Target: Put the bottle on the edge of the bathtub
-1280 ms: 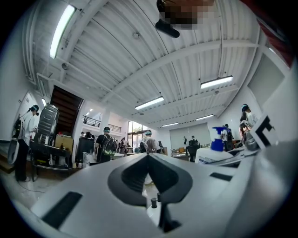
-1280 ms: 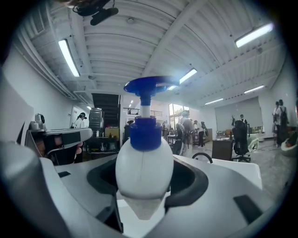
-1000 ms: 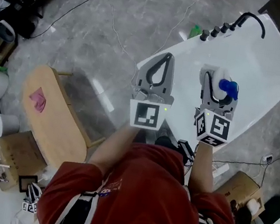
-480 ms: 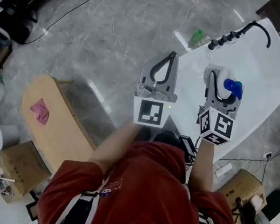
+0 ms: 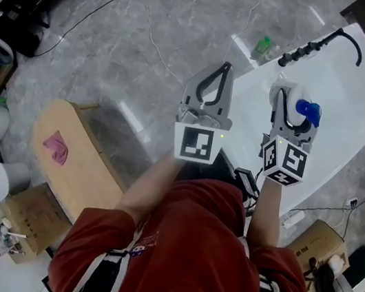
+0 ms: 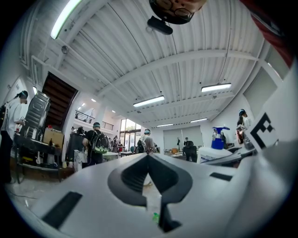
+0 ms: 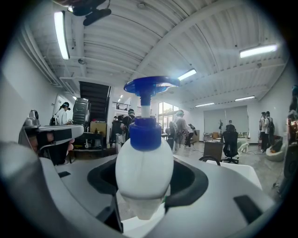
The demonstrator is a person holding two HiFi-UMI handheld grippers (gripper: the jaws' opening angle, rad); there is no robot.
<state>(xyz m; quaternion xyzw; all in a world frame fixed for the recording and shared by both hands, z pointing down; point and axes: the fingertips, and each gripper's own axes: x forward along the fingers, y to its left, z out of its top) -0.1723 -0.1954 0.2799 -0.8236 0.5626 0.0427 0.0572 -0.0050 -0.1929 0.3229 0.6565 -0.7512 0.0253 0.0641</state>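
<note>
By bathtub (image 5: 362, 97): right hand-held gripper (image 5: 291, 99), jaws wide, clamps bottle (image 7: 144, 169).

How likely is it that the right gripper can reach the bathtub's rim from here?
Probably yes: the right gripper, clamped on the pump bottle, hangs over the bathtub with nothing seen blocking its rim.

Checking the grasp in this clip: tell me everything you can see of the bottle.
The bottle is a pump dispenser: a rounded white body, plastic by its look, a blue collar, a white stem and a flat blue pump head. It stands upright between the jaws of the right gripper, which press on its sides. In the head view it is over the white bathtub, not yet set down.
</note>
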